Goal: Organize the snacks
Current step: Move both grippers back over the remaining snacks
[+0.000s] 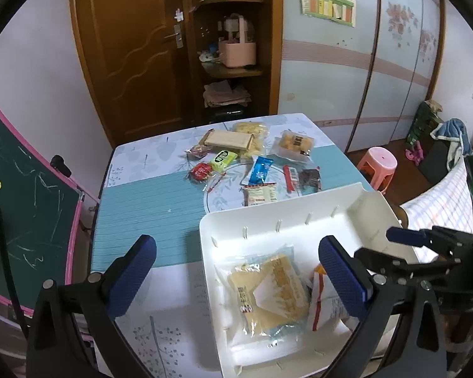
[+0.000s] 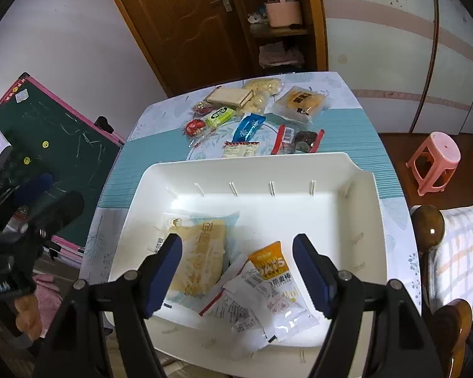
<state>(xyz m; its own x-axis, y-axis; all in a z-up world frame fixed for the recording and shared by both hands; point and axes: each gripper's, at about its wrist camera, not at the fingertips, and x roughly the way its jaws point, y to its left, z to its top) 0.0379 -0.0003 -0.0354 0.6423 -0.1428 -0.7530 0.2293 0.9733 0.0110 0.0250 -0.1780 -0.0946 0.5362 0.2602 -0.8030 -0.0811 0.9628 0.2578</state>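
A white plastic bin (image 1: 268, 223) (image 2: 299, 170) sits at the table's near edge. Inside lie a clear-wrapped yellow cake (image 1: 268, 289) (image 2: 201, 258) and white-and-orange oat snack packets (image 1: 324, 308) (image 2: 274, 280). Several loose snacks lie beyond the bin: a blue packet (image 1: 259, 170) (image 2: 247, 126), a green packet (image 1: 224, 158), a red round sweet (image 1: 200, 171), a cracker pack (image 1: 228, 140) and a tray of yellow cakes (image 1: 294, 145) (image 2: 301, 102). My left gripper (image 1: 236, 277) is open and empty over the bin's left rim. My right gripper (image 2: 236, 274) is open and empty above the bin's packets.
The table (image 1: 148, 195) has a teal and floral cloth. A green chalkboard (image 1: 22, 195) stands at its left. A pink stool (image 2: 435, 160) and a wooden chair back (image 2: 425, 226) are to the right. A wooden door and shelves are behind.
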